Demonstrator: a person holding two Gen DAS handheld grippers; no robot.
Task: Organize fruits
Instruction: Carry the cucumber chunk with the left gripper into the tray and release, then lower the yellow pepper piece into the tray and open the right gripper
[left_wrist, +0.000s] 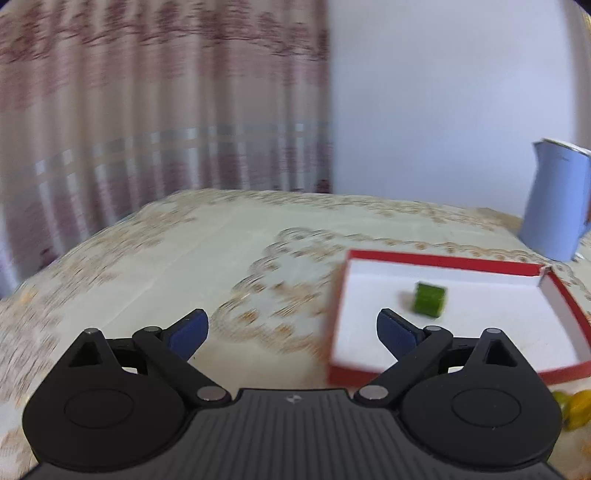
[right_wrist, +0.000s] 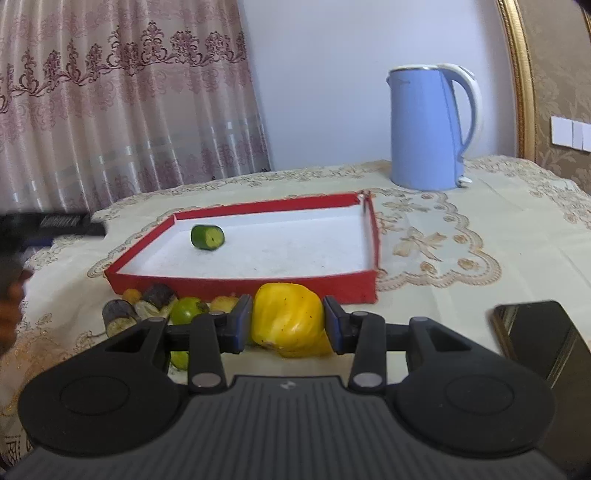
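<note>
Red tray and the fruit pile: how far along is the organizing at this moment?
Done: one green cucumber piece lies alone in the red tray, and the left gripper stands open and empty beside the tray. In hand: the right gripper is shut on a yellow fruit just in front of the tray. Left: the pile in front of the tray, including a green fruit. Early stage.

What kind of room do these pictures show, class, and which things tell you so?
Probably a room in a home: an embroidered tablecloth covers the table, patterned curtains hang behind, and a blue electric kettle stands nearby.
</note>
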